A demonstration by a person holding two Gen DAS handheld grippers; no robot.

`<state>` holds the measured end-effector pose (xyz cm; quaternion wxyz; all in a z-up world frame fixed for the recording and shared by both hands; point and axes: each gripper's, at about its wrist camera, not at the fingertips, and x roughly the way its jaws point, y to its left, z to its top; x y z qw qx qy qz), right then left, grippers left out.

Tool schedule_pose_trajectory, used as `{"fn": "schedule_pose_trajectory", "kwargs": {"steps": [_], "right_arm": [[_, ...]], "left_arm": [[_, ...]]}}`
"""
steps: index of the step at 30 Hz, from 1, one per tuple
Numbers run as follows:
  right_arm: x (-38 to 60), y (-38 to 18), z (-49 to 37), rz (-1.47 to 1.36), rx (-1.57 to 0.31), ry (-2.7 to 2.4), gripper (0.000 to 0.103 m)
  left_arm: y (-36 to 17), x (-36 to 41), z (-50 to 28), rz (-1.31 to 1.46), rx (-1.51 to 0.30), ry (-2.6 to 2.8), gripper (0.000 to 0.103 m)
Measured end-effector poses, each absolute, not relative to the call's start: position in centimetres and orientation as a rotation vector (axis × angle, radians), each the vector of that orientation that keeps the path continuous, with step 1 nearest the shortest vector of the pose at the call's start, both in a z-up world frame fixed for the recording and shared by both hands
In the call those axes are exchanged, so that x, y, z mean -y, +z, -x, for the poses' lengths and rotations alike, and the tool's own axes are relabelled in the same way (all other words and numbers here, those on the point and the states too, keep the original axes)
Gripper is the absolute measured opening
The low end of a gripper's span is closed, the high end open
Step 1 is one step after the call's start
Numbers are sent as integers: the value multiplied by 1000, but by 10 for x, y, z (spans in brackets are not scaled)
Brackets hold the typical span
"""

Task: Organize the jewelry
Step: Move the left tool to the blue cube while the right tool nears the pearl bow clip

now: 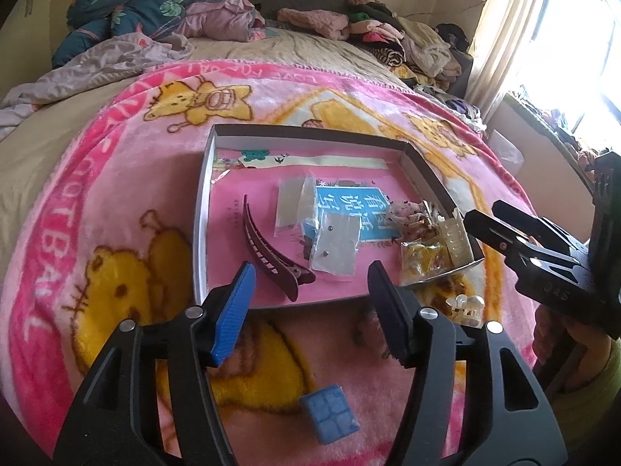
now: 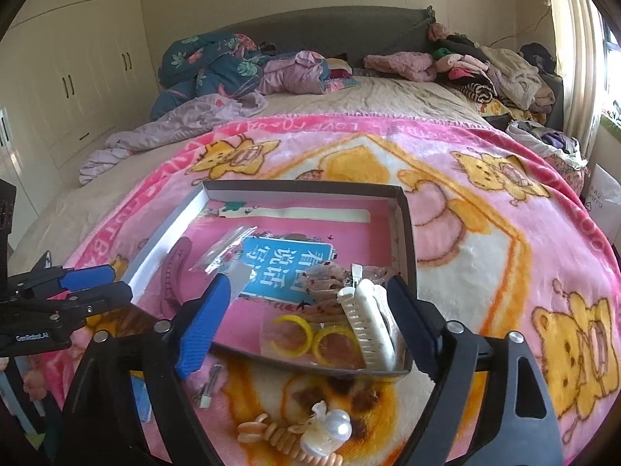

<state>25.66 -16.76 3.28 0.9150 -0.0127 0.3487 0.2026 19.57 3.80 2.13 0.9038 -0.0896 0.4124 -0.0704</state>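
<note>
2 grippers, my left gripper [image 1: 310, 291] and right gripper [image 2: 306, 310], hang apart and empty over the tray [image 1: 202, 209] holding clips and bags, so next I reach for the pearl clip [image 2: 330, 431] on the blanket [image 2: 485, 252].

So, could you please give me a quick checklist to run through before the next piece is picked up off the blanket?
1. Left gripper empty, jaws apart: ok.
2. Right gripper empty, jaws apart: ok.
3. White comb clip inside the shallow box, clear of both pads: ok.
4. Pearl hair clip still out on the blanket, unobstructed: ok.
5. Small metal clip lying on the blanket, within view: ok.
6. Free floor space left in the box for more pieces: ok.
</note>
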Motion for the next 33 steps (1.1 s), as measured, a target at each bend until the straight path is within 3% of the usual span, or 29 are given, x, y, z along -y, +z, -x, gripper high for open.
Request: {"fn": "schedule_pose_trajectory", "kwargs": {"steps": [8,33], "right_arm": [[166,42,-243,36,-701,420,84],[184,58,-186,52,-663,406,88]], "left_arm": [[27,-42,-185,189,-830,-128,62],[40,-26,-142,177,-784,-155,67]]}}
